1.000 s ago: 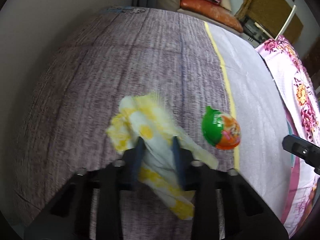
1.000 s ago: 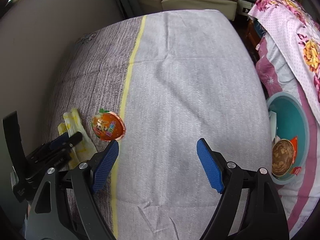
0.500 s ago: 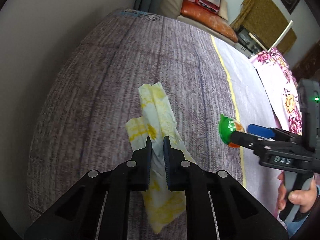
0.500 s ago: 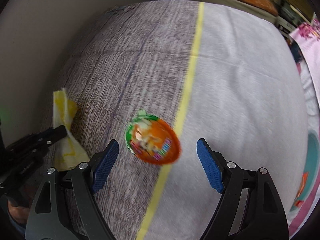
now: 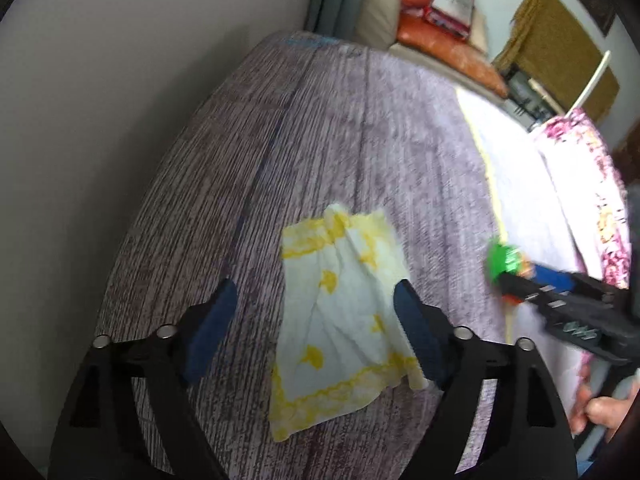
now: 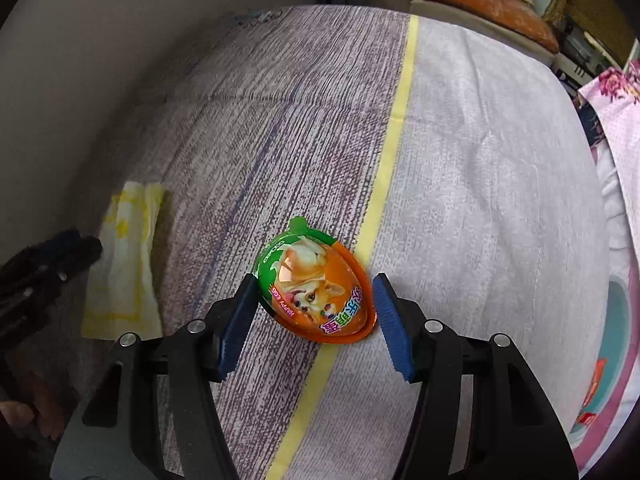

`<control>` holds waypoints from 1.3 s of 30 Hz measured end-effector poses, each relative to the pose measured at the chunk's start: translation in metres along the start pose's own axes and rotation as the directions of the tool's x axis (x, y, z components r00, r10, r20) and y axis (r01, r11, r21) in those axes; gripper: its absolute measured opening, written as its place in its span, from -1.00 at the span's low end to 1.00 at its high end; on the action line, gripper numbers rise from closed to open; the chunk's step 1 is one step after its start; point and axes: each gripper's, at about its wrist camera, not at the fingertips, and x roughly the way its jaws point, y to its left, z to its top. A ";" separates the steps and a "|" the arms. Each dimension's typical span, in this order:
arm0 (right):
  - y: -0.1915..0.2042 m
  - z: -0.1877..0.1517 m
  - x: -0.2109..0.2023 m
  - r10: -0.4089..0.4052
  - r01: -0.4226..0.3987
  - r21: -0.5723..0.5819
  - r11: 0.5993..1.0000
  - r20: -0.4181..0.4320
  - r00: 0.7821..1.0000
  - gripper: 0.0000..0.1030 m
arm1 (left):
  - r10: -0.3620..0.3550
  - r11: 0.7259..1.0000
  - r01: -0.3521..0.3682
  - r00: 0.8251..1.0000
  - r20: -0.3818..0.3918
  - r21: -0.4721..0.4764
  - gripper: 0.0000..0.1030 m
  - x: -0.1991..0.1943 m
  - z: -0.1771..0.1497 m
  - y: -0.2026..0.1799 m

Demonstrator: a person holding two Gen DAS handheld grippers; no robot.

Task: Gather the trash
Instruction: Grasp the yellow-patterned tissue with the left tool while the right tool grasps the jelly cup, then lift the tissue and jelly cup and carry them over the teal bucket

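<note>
A striped purple-grey bedspread (image 5: 328, 128) fills the left wrist view. The left gripper (image 5: 316, 308) is opening, jaws wide, and a yellow-stained napkin (image 5: 340, 312) lies flat between them, untouched. Over to the right wrist view: the right gripper (image 6: 314, 320) is closing around the egg (image 6: 316, 280), which sits by the yellow stripe (image 6: 384, 184); pads just clear of it.

Looks like a home bedroom. Wide bed (image 6: 480, 168) under a grey and purple-streaked cover with a yellow stripe (image 6: 396, 128), close against a plain wall (image 5: 140, 80). Floral pink quilt (image 5: 588, 184) bunched at one side. Cushions (image 5: 452, 56) and bagged things piled beyond the far end.
</note>
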 end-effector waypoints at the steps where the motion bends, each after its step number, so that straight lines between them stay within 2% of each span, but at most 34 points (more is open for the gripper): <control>1: -0.004 -0.001 -0.006 0.012 -0.012 0.014 1.000 0.013 1.000 0.09 | 0.010 1.000 -0.010 1.000 -0.030 -0.004 0.60 0.006 -0.002 -0.001; 3: -0.011 -0.009 -0.014 0.020 -0.021 0.024 1.000 0.025 0.999 0.09 | -0.004 0.999 0.001 0.996 -0.088 -0.032 0.66 0.017 -0.006 -0.003; 6: -0.020 -0.010 -0.021 0.033 -0.035 0.050 0.998 0.043 0.999 0.09 | -0.029 0.999 0.024 0.995 -0.096 -0.047 0.76 0.020 -0.006 -0.012; 8: -0.027 -0.013 -0.028 0.036 -0.040 0.071 0.997 0.057 0.998 0.09 | -0.051 0.998 0.047 0.994 -0.101 -0.043 0.76 0.021 -0.005 -0.020; 11: -0.043 -0.016 -0.037 0.037 -0.045 0.104 0.994 0.077 0.996 0.09 | -0.031 0.999 0.032 0.995 -0.094 0.004 0.73 0.026 -0.004 -0.041; 13: -0.052 -0.022 -0.043 0.035 -0.046 0.126 0.991 0.091 0.995 0.09 | 0.052 0.997 -0.048 0.996 -0.068 0.052 0.51 0.029 -0.005 -0.055; 14: -0.059 -0.025 -0.046 0.034 -0.048 0.142 0.989 0.100 0.994 0.09 | 0.073 0.995 -0.069 0.996 -0.057 0.065 0.25 0.030 -0.004 -0.059; 15: -0.066 -0.029 -0.050 0.032 -0.049 0.157 0.986 0.109 0.993 0.09 | 0.106 0.991 -0.102 0.994 -0.041 0.081 -0.10 0.029 -0.004 -0.062; 16: -0.073 -0.032 -0.054 0.029 -0.049 0.171 0.984 0.119 0.992 0.09 | 0.128 0.988 -0.125 0.991 -0.028 0.089 -0.26 0.029 -0.003 -0.064; 18: -0.083 -0.037 -0.059 0.026 -0.052 0.195 0.979 0.136 0.990 0.09 | 0.148 0.985 -0.146 0.989 -0.014 0.087 -0.57 0.029 -0.001 -0.062; 20: -0.094 -0.041 -0.064 0.026 -0.059 0.219 0.974 0.150 0.988 0.09 | 0.153 0.986 -0.151 0.988 -0.018 0.077 -0.80 0.028 0.001 -0.064; 24: -0.118 -0.055 -0.078 0.029 -0.079 0.266 0.961 0.188 0.982 0.09 | 0.093 0.992 -0.090 0.995 -0.022 0.090 -0.82 0.016 0.004 -0.071; 29: -0.149 -0.069 -0.095 0.024 -0.104 0.321 0.941 0.244 0.970 0.09 | 0.004 0.979 -0.007 1.000 0.015 0.206 -0.82 -0.012 0.004 -0.130; 35: -0.191 -0.091 -0.122 -0.049 -0.081 0.408 0.910 0.299 0.953 0.09 | -0.100 0.931 0.091 0.995 0.007 0.355 -0.82 -0.022 0.001 -0.217; 39: -0.231 -0.111 -0.140 -0.115 -0.056 0.485 0.873 0.316 0.942 0.09 | -0.162 0.882 0.151 0.987 -0.014 0.446 -0.82 -0.018 -0.007 -0.275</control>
